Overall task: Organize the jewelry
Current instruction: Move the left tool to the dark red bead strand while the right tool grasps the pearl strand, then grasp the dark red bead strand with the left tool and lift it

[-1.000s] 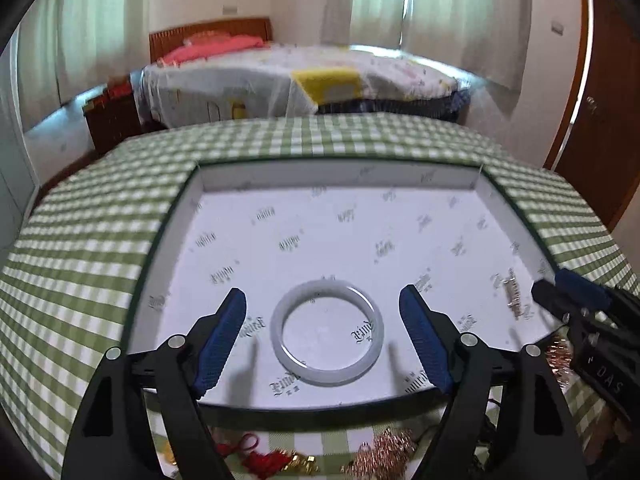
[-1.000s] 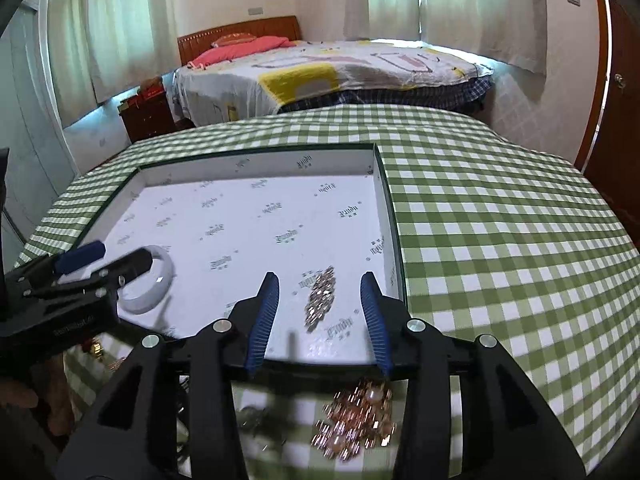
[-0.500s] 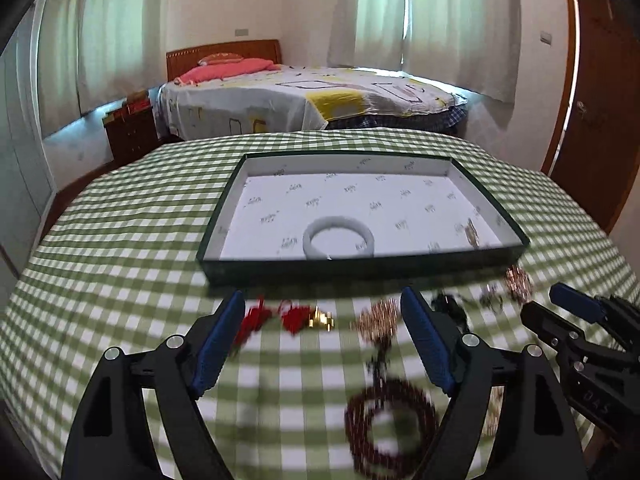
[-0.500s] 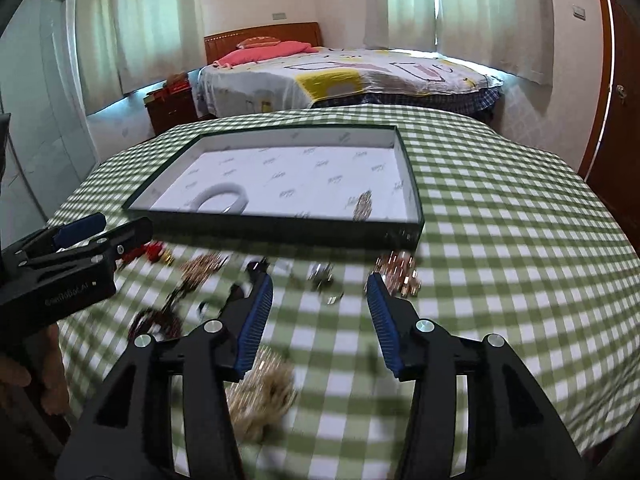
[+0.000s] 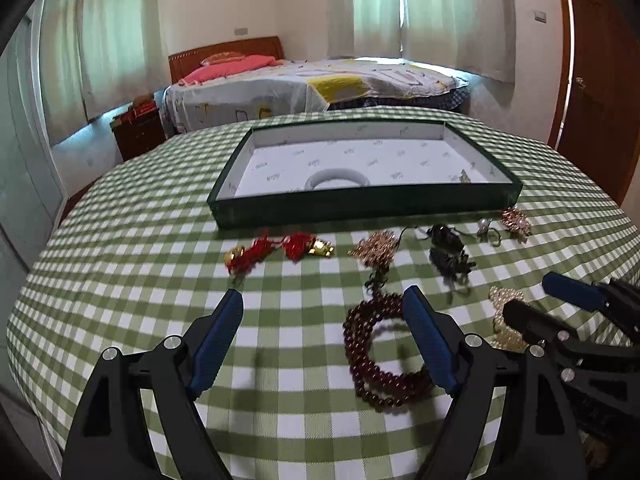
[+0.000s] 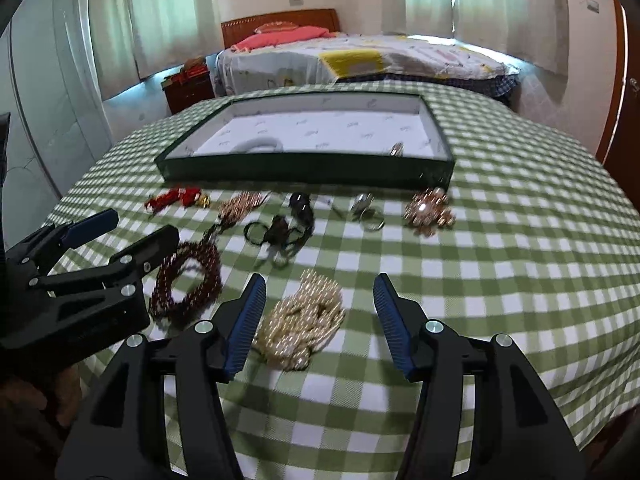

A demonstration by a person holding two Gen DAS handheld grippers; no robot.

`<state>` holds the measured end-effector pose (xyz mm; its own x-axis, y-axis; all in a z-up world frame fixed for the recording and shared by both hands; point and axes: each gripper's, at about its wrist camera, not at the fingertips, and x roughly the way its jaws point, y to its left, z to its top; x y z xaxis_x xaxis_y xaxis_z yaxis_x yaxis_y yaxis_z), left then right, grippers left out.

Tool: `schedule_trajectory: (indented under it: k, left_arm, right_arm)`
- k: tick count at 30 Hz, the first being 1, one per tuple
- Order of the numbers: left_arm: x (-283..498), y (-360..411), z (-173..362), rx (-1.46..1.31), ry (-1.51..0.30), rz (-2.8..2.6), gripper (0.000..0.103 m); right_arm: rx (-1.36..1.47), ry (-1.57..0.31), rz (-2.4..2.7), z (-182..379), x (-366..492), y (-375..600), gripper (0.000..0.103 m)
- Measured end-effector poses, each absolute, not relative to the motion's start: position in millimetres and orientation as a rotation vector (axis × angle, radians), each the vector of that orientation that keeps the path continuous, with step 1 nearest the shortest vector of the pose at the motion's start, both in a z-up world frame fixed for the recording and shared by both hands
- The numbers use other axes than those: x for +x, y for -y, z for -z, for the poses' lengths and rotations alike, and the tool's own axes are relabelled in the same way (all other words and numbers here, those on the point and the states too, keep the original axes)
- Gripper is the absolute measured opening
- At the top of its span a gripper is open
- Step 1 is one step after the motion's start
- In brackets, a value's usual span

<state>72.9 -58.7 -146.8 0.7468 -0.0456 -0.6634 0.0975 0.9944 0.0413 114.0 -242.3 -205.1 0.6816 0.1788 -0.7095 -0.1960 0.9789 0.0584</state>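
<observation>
Both hand-held grippers hang over the near edge of the table with jaws spread and nothing between them: the left gripper point(image 5: 322, 312) above the checked cloth, the right gripper point(image 6: 319, 294) just over a heap of pale beads.

The green-checked tablecloth point(image 5: 120, 248) carries the whole job. At its far side sits the shallow green tray point(image 5: 360, 202), which already holds a white bangle point(image 5: 337, 177) and one small glittery piece point(image 5: 464, 176) near its right end. Most of the jewelry lies loose on the cloth between tray and grippers — so the sorting looks barely begun.

The step in hand appears to be choosing the next pieces. The dark red bead bracelet point(image 5: 380, 354) lies beside the left gripper's right finger; the pale bead necklace point(image 6: 302, 326) sits between the right gripper's fingers (slightly left of centre). The next move likely calls for lowering and closing on the heap without trailing strands.
</observation>
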Motion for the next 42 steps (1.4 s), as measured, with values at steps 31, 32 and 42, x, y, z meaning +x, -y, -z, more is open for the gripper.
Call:
schedule_trajectory:
  k: [31, 32, 42]
  left_arm:
    - [65, 79, 155, 0.074, -0.753, 0.145, 0.081]
    - [66, 81, 156, 0.079, -0.757, 0.146, 0.081]
    - [73, 81, 172, 0.057, -0.826, 0.143, 0.081]
  right_arm:
    - [-0.012, -0.780, -0.131, 201, 113, 274, 0.018]
    - [-0.010, -0.778, -0.132, 201, 113, 276, 0.018]
    - [0.013, -0.775, -0.138, 201, 113, 279, 0.018]
